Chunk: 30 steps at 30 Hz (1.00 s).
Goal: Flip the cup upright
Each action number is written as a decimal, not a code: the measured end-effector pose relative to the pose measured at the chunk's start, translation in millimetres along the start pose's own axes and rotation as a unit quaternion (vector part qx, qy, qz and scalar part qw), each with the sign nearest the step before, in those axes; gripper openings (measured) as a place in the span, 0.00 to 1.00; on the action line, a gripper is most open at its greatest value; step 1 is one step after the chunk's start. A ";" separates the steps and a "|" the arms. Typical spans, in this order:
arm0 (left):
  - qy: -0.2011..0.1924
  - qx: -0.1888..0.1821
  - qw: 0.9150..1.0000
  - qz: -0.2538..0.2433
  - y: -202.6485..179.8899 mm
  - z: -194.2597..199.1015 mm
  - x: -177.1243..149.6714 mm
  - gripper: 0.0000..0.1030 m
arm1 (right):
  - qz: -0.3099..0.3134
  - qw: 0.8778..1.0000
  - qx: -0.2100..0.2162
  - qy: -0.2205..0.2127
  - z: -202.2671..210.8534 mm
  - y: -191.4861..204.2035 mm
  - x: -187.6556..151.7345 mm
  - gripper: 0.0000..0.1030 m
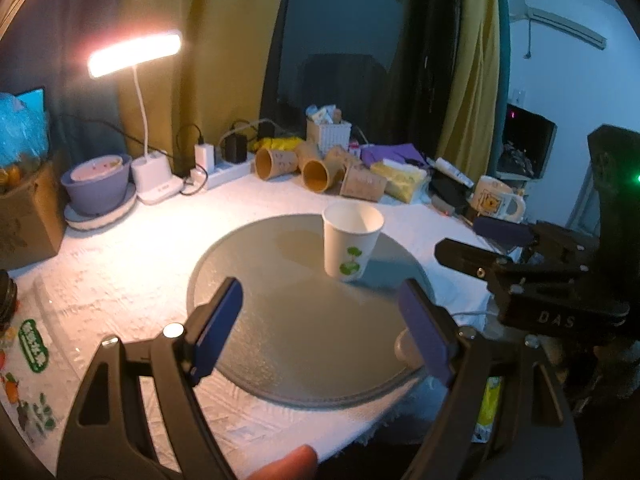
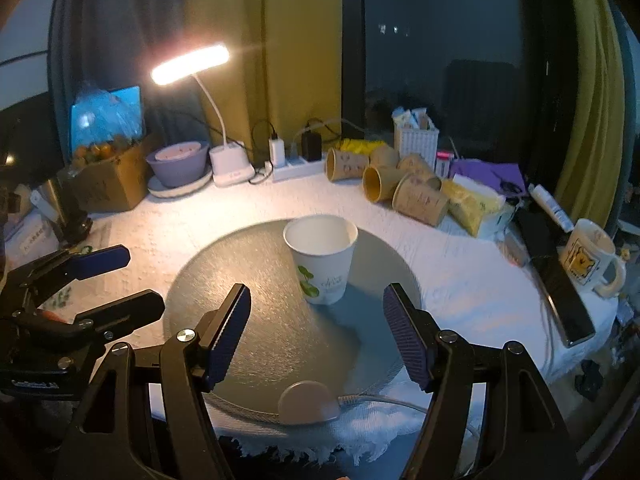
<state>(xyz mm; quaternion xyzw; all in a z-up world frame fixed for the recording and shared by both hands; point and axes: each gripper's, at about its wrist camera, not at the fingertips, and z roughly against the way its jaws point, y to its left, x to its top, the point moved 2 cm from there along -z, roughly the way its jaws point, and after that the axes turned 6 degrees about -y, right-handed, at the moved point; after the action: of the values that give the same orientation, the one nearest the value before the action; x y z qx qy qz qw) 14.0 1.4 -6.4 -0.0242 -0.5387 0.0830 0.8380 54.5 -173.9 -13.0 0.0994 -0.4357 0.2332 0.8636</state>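
White paper cup with a green plant print (image 2: 322, 262) stands mouth-up on the round grey mat (image 2: 256, 320) mid-bench (flip apparently done), both tongs, left (image 1: 320, 334) and right (image 2: 316, 334), apart and empty, nearer; next, simply withdraw.

A lived-in room of a home was indicated. A cloth-covered table (image 2: 200, 224) was set against a curtained night window (image 2: 440, 60). A lit desk lamp (image 2: 190, 64), a power strip (image 2: 296, 168), a mug (image 2: 588, 256) and a box of fruit (image 2: 108, 172) were ranged along its far side.
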 end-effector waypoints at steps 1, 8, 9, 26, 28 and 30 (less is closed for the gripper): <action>-0.006 0.001 1.000 -0.002 -0.8 4.5 1.8 0.79 | 0.002 1.000 0.000 -0.004 4.0 1.8 2.1 0.70; -0.035 0.009 0.999 -0.013 -5.2 25.3 17.7 0.79 | 0.012 0.999 -0.001 -0.031 30.1 6.3 16.1 0.70; -0.037 0.009 0.999 -0.014 -6.2 27.1 19.0 0.79 | 0.012 0.999 -0.001 -0.035 34.1 6.4 18.0 0.70; -0.113 0.014 0.993 -0.030 -18.0 81.9 49.0 0.84 | 0.024 0.996 -0.002 -0.088 91.1 10.5 37.3 0.70; -0.120 0.014 0.992 -0.030 -18.4 85.8 51.9 0.84 | 0.025 0.995 -0.003 -0.093 96.3 10.4 39.8 0.70; -0.128 0.016 0.991 -0.031 -18.1 90.8 53.9 0.84 | 0.026 0.995 -0.004 -0.099 101.4 9.9 41.3 0.70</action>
<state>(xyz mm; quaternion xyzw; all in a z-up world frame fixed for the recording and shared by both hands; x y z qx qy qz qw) -44.4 -11.9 82.4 0.0166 -0.6405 0.0680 0.7648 -0.8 -190.3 80.5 0.1073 -0.5221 0.2433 0.8104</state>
